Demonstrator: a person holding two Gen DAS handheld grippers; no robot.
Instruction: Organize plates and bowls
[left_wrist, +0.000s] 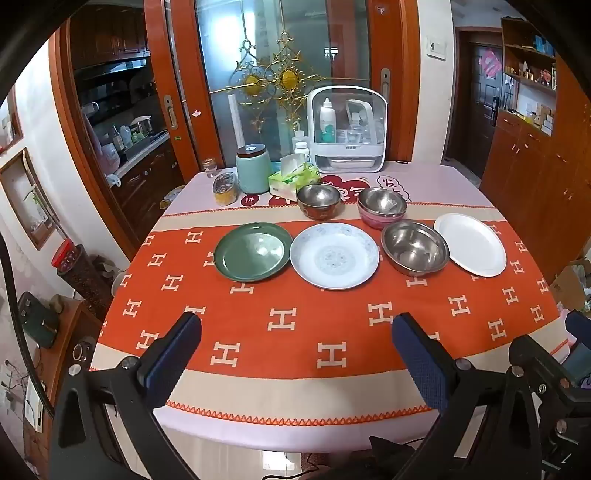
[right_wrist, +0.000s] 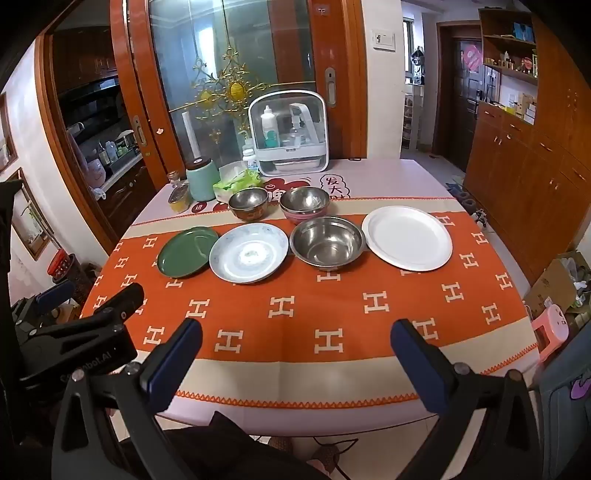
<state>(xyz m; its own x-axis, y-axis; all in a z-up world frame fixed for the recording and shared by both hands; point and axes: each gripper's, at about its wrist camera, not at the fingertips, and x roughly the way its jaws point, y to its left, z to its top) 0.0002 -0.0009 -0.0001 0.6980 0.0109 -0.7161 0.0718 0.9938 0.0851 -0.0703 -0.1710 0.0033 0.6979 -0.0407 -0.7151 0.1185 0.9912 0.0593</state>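
Observation:
A green plate, a patterned white plate, a large steel bowl and a plain white plate stand in a row across the orange tablecloth. Behind them sit a small steel bowl and a steel bowl nested in a pink bowl. The same row shows in the right wrist view: green plate, patterned plate, large bowl, white plate. My left gripper and right gripper are open and empty above the table's near edge.
A teal canister, a tissue box, a small jar and a white storage case stand at the table's far side. The left gripper's body shows at the left of the right wrist view. Wooden cabinets line the right wall.

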